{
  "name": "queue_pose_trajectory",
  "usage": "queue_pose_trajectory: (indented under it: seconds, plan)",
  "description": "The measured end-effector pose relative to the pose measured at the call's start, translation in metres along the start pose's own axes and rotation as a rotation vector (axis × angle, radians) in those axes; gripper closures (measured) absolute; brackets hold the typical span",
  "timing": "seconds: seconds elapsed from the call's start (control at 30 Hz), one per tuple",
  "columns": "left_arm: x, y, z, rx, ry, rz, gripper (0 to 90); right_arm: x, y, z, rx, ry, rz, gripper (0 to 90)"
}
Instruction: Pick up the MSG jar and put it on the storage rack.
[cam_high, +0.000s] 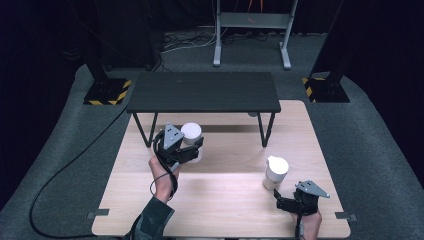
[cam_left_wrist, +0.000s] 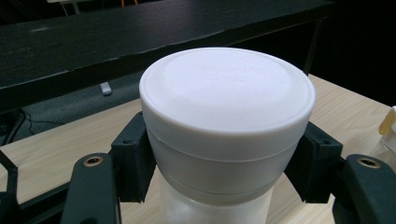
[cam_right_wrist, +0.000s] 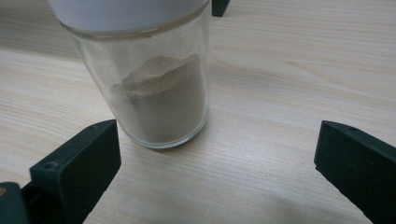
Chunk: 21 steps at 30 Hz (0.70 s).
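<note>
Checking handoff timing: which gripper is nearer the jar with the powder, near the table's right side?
Right. The right gripper sits just behind the powder jar, open, not touching. The left gripper is far left, shut on the other jar.

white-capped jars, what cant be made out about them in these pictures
- Left tool's white-lidded glass jar: in the left gripper view its contents and base are cut off by the bottom edge, and the wide lid covers most of the glass.
- Second glass jar of beige powder: in the right gripper view its white cap is cut off by the top edge.
- Raised lettering on the first lid: too faint to read.
- High view: powder level too small to judge.
</note>
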<state>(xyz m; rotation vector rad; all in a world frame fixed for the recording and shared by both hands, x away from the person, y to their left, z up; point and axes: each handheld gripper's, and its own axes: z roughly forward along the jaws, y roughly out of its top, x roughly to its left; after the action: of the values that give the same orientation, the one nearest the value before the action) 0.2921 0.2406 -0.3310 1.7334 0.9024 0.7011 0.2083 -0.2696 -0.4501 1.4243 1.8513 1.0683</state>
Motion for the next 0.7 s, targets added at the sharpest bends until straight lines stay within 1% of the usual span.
queue_pose_trajectory:
  seconds: [0.2, 0.3, 0.7]
  plan:
    - [0.002, 0.004, 0.002, 0.002, 0.000, 0.001, 34.7, 0.000, 0.000, 0.000, -0.001, 0.001, 0.001, 0.0]
    - [0.004, 0.006, 0.002, -0.002, -0.007, -0.007, 34.7, -0.001, 0.000, 0.000, -0.002, 0.002, 0.002, 0.0]
    - [0.005, 0.022, 0.003, -0.014, 0.001, 0.012, 34.7, 0.000, 0.000, 0.000, 0.000, -0.001, -0.003, 0.0]
